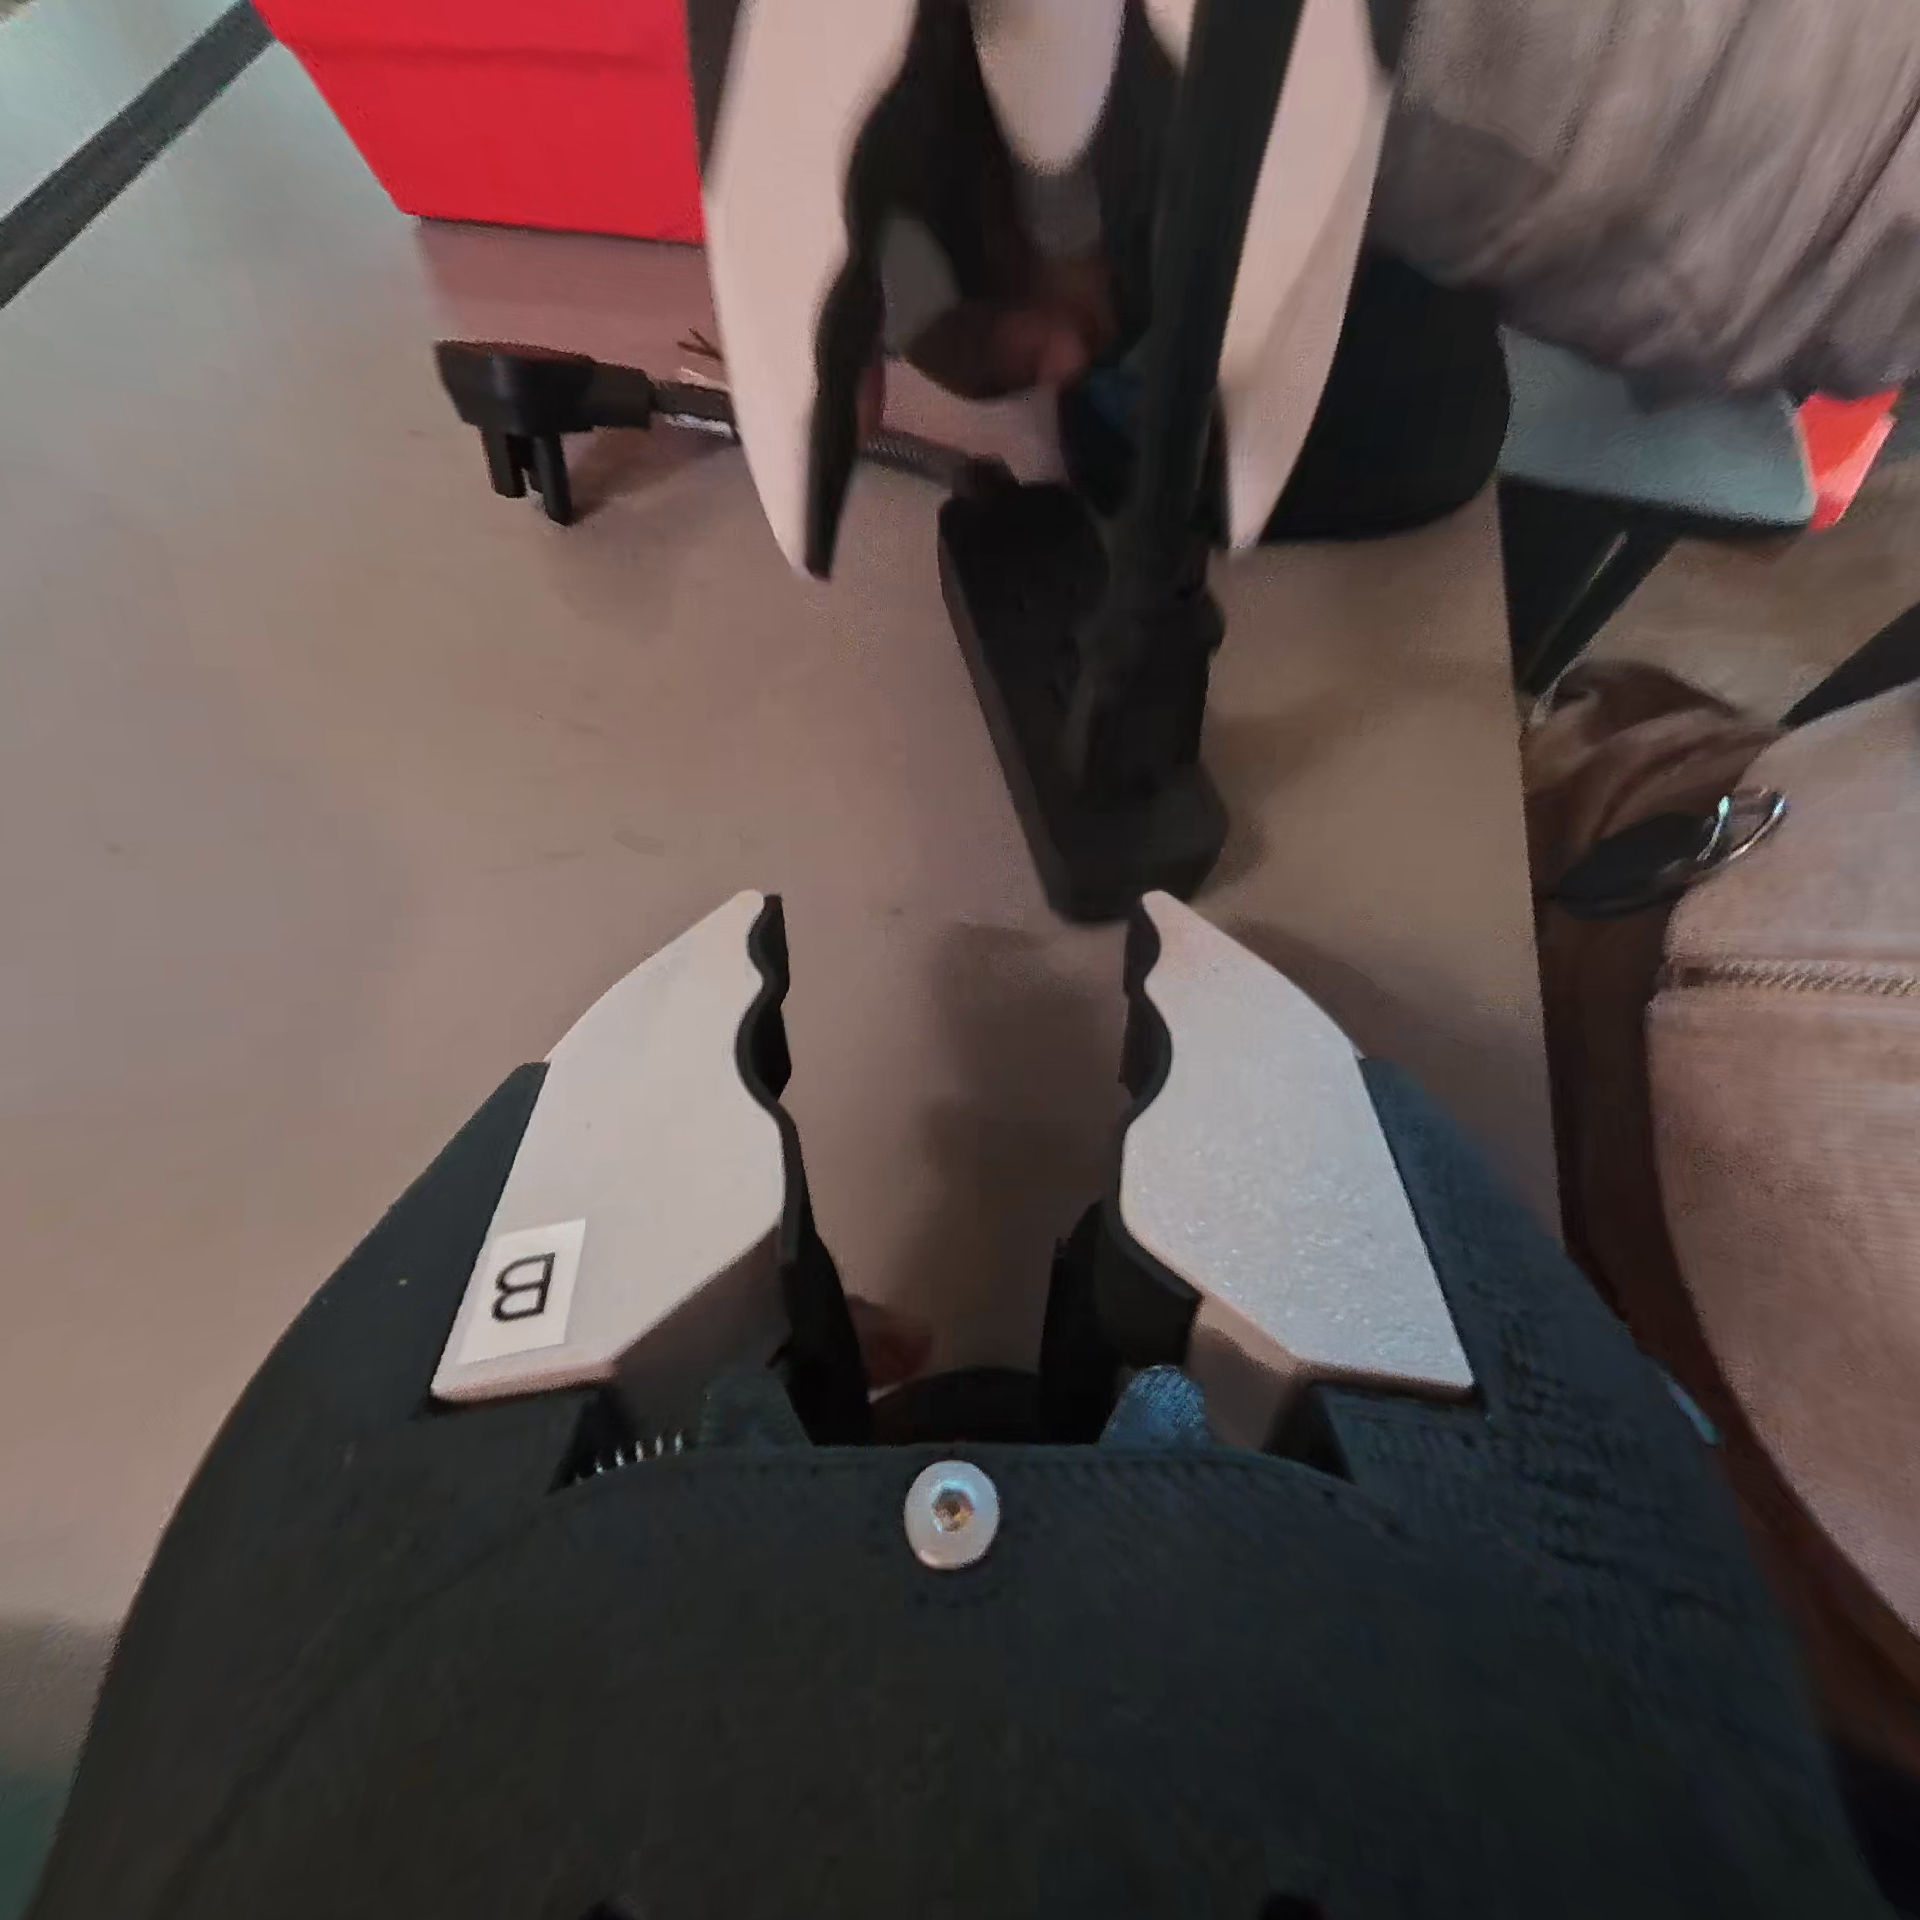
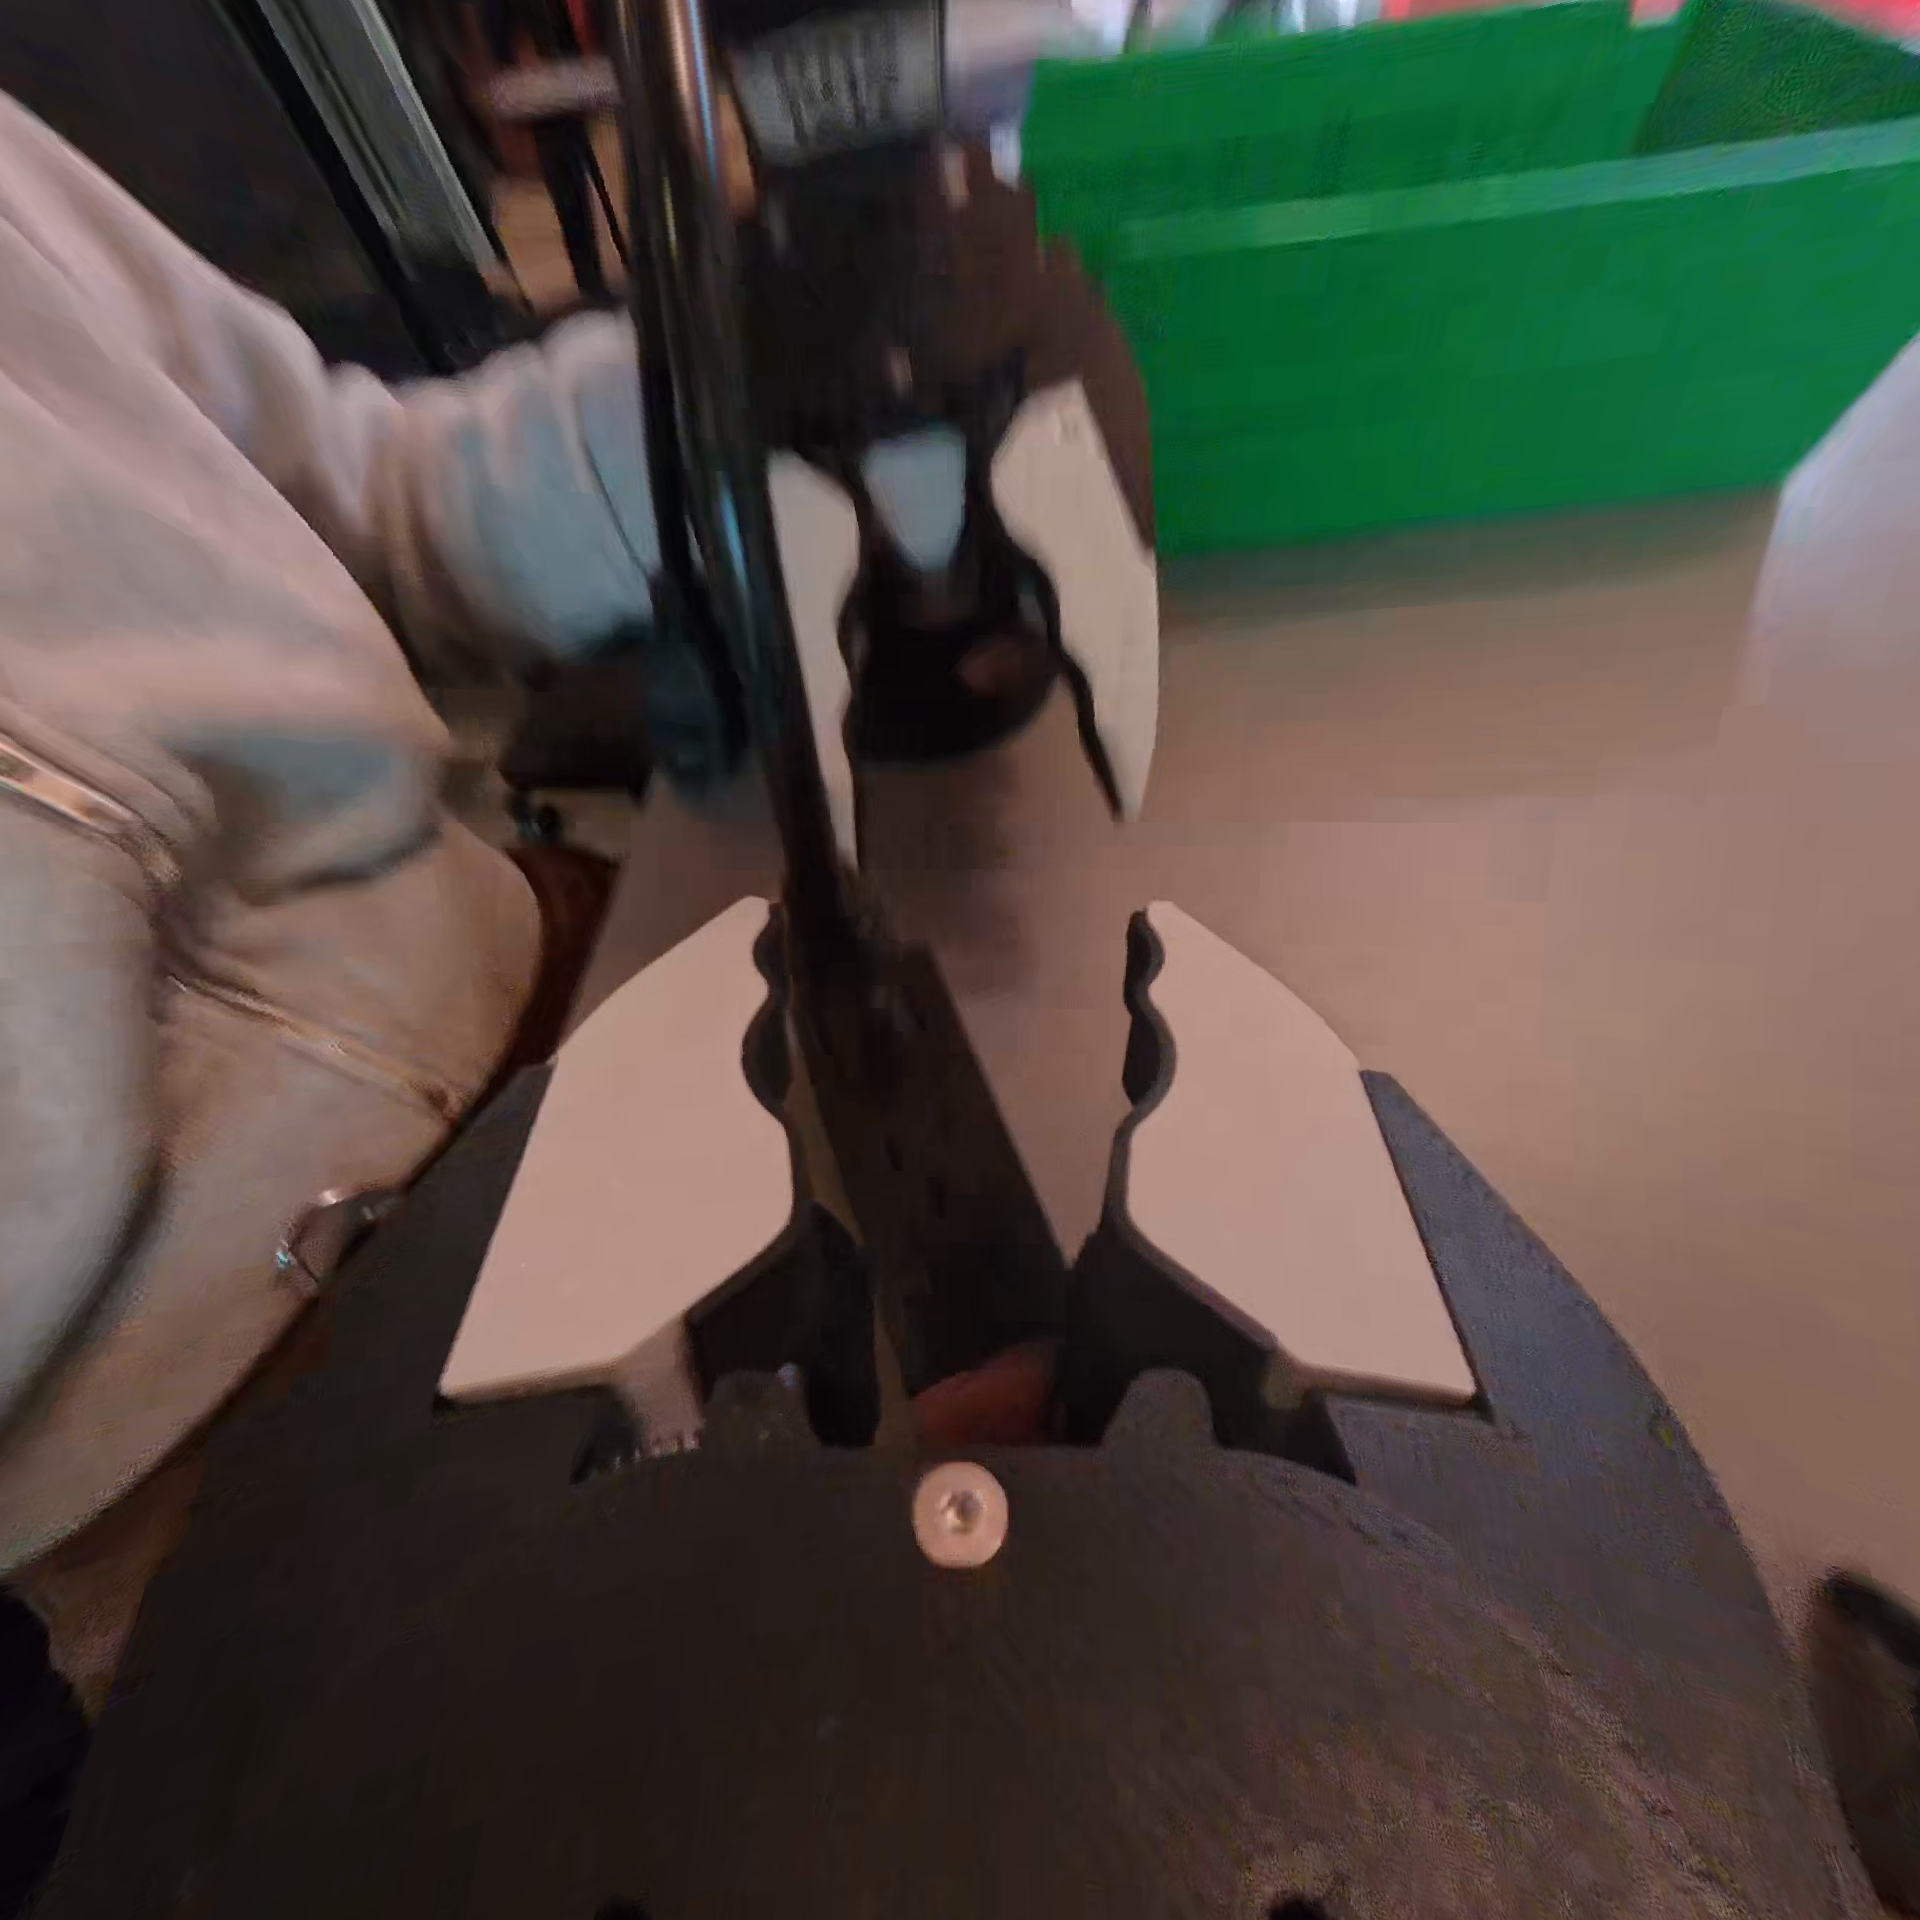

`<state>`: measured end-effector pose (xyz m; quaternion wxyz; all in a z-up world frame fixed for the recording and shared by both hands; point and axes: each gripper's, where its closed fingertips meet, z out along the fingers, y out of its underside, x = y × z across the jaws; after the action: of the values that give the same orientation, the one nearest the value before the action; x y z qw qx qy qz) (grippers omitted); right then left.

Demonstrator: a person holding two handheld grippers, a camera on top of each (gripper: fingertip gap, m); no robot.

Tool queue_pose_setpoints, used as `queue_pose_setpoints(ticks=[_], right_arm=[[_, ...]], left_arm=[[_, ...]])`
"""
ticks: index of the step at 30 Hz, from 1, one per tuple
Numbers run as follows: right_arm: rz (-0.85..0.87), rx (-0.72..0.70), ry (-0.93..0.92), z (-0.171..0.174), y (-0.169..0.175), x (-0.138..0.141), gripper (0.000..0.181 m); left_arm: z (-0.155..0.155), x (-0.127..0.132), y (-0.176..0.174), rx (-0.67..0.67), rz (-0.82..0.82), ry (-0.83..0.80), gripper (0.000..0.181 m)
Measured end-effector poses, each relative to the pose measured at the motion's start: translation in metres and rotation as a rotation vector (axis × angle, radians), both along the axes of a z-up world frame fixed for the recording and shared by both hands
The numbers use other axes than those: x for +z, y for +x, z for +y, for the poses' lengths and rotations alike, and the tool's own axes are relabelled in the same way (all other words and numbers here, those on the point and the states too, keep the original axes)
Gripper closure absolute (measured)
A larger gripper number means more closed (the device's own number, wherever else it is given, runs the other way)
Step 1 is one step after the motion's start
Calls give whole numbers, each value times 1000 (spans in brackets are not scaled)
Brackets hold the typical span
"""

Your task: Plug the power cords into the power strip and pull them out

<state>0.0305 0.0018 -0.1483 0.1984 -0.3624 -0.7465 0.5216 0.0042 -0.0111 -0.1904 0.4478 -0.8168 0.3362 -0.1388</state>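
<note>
A black power strip (image 1: 1081,717) lies on the beige table (image 1: 312,831); it also shows in the right wrist view (image 2: 935,1143). A black cord (image 1: 1174,312) rises steeply from the strip; blur hides whether its plug is seated. A second black plug (image 1: 520,416) lies loose on the table to the left, prongs showing. My left gripper (image 1: 956,914) is open and empty, just short of the strip's near end. My right gripper (image 2: 956,914) is open over the strip, the cord (image 2: 727,520) passing by its left finger. It hangs above the strip's far end in the left wrist view (image 1: 1023,551).
A red box (image 1: 499,104) stands at the back left of the table. A green crate (image 2: 1455,312) stands behind the left gripper (image 2: 987,831). A person's grey sleeve (image 2: 208,520) is close by the strip. The table edge (image 1: 1527,831) runs just right of the strip. Spacing between my two grippers at the tips: around 5 centimetres.
</note>
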Motion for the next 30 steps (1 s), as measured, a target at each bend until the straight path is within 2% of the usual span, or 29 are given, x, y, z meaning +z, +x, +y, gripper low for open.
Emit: queue_pose_setpoints(ticks=[2, 4, 6, 7, 10, 11, 14, 15, 17, 20, 21, 22, 23, 24, 26, 27, 28, 29, 30], right_arm=[[43, 66, -13, -12, 2, 10, 122], [2, 154, 12, -21, 8, -1, 125], [-47, 256, -35, -27, 21, -7, 128], [-66, 268, -18, -25, 25, -12, 125], [-109, 265, 26, -16, 36, -15, 100], [-143, 265, 71, -12, 41, -21, 100], [-249, 198, 454, 17, 42, -61, 107], [-252, 190, 527, 20, 39, -68, 114], [-247, 166, 517, 16, 30, -74, 133], [-270, 35, 395, 18, 8, -75, 134], [-276, -5, 362, 20, 1, -75, 134], [-283, -37, 336, 21, -5, -75, 134], [-287, -52, 326, 20, -10, -75, 134], [-288, -52, 329, 19, -12, -75, 134], [-289, -46, 327, 15, -16, -75, 134], [-286, -46, 323, 14, -17, -75, 134], [-282, -49, 319, 14, -17, -75, 134], [-276, -51, 314, 14, -16, -75, 134], [-268, -52, 308, 15, -15, -75, 134]], left_arm=[[-2, -9, 4, -19, 76, -11, 115], [-1, -13, 3, -2, 144, 1, 96], [-6, -12, 9, -22, 159, 13, 93], [-9, -11, 13, -35, 152, 6, 94], [-15, -8, 11, -17, 142, 16, 100], [-15, -7, 6, 8, 135, 17, 101], [-11, 1, -19, 154, 100, 27, 106], [-10, 8, -32, 227, 92, 56, 106], [-14, 38, -65, 433, 46, 188, 106], [-53, 114, -114, 759, -108, 521, 118], [-74, 138, -111, 767, -165, 638, 124], [-91, 157, -93, 681, -221, 720, 135], [-103, 165, -65, 550, -271, 733, 147], [-108, 159, -34, 411, -317, 656, 152], [-111, 113, 28, 121, -396, 266, 149], [-108, 88, 43, 73, -423, 87, 146], [-98, 67, 43, 126, -411, -10, 148], [-89, 54, 35, 207, -374, -15, 148], [-83, 55, 20, 310, -332, 75, 147]])
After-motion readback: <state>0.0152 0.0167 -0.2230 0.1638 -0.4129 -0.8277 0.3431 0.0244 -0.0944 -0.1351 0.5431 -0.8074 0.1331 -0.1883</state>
